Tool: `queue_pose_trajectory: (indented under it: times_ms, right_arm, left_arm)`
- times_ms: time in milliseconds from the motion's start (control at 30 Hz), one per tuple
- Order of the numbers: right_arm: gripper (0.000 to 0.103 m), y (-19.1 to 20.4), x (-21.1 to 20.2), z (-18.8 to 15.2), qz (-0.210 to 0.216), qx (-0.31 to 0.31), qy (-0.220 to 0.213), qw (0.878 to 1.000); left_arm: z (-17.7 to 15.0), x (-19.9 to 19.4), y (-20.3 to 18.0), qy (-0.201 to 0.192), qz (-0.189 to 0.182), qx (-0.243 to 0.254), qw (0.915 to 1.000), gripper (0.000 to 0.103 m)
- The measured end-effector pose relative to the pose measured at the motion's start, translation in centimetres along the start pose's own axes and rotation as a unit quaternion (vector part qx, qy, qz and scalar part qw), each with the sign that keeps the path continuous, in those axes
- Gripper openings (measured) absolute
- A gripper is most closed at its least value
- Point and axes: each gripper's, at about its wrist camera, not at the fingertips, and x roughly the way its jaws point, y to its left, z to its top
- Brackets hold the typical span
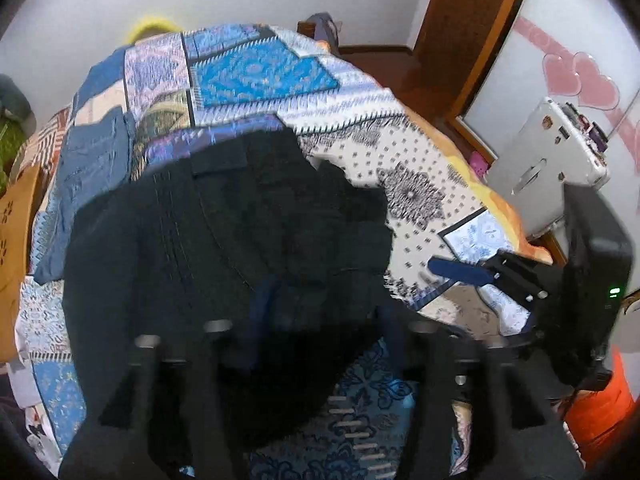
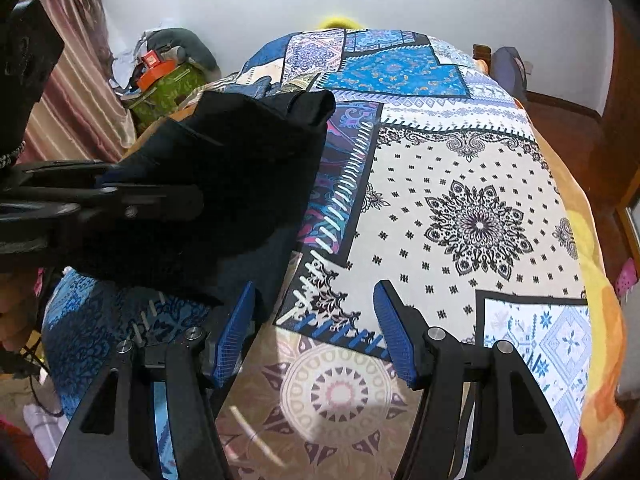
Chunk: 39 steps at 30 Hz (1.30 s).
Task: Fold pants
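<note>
Black pants [image 1: 224, 248] lie bunched on a patterned bedspread [image 1: 420, 168] and hang over my left gripper [image 1: 320, 320], whose fingertips are hidden under the cloth. In the right wrist view the left gripper [image 2: 120, 196] comes in from the left, shut on the black pants [image 2: 240, 168], holding them lifted above the bed. My right gripper [image 2: 316, 328] is open and empty, blue pads [image 2: 394, 336] spread wide, just right of the pants' hanging edge. It also shows in the left wrist view [image 1: 460, 272] at the right.
Folded blue jeans [image 1: 92, 168] lie on the bed's far left. A white case [image 1: 548, 160] leans at the right by a wooden door frame [image 1: 460, 40]. A green bag with clutter [image 2: 164, 84] stands beside the bed by a curtain [image 2: 72, 92].
</note>
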Motion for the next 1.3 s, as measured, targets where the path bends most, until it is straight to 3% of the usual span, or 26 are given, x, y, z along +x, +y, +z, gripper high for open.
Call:
queue_pose_trajectory:
  times_ms: [133, 233, 400, 467, 633, 733, 800, 900, 1033, 1167, 1300]
  right_arm:
    - [0.060, 0.5, -0.8, -0.1, -0.003, -0.005, -0.010, 1.000]
    - [0.060, 1.3, -0.9, -0.1, 0.003, -0.015, -0.011, 1.000]
    - [0.060, 2.7, -0.7, -0.1, 0.032, -0.024, -0.010, 0.999]
    - [0.060, 3.3, -0.5, 0.0, 0.046, -0.024, -0.011, 0.999]
    - [0.060, 4.2, 0.8, 0.6, 0.055, -0.024, -0.006, 0.998]
    - [0.060, 3.9, 1.6, 1.0, 0.055, -0.024, 0.003, 0.998]
    - [0.060, 3.8, 2.1, 1.4, 0.049, -0.034, 0.008, 0.998]
    - [0.060, 2.9, 3.1, 2.4, 0.031, -0.040, 0.015, 0.999]
    - [0.059, 0.5, 4.2, 4.5, -0.020, -0.021, 0.006, 1.000]
    - [0.056, -1.3, 3.2, 6.2, -0.017, 0.019, -0.011, 1.000]
    - [0.056, -0.4, 0.4, 6.9, -0.021, 0.007, -0.044, 0.999]
  left_arm:
    - [1.2, -4.2, 0.8, -0.077, 0.022, 0.017, 0.9966, 0.084]
    - [2.5, -7.0, 3.0, -0.122, 0.055, 0.011, 0.9909, 0.092]
    - [5.5, -6.3, 9.8, -0.137, 0.144, 0.011, 0.9800, 0.097]
    - [6.8, -4.0, 13.6, -0.117, 0.192, 0.004, 0.9743, 0.097]
    - [8.0, 2.8, 19.2, -0.026, 0.199, -0.004, 0.9798, 0.097]
    - [6.8, 7.0, 20.9, 0.040, 0.200, -0.003, 0.9789, 0.097]
    - [5.7, 8.5, 21.7, 0.063, 0.192, -0.004, 0.9794, 0.098]
    - [3.6, 7.4, 23.3, 0.049, 0.165, -0.040, 0.9842, 0.098]
    - [0.4, 5.3, 24.3, 0.051, 0.166, -0.068, 0.9824, 0.098]
    - [-4.6, 1.7, 22.4, 0.040, 0.151, -0.093, 0.9835, 0.098]
    - [-9.1, -1.5, 19.5, 0.014, 0.139, -0.114, 0.9836, 0.098]
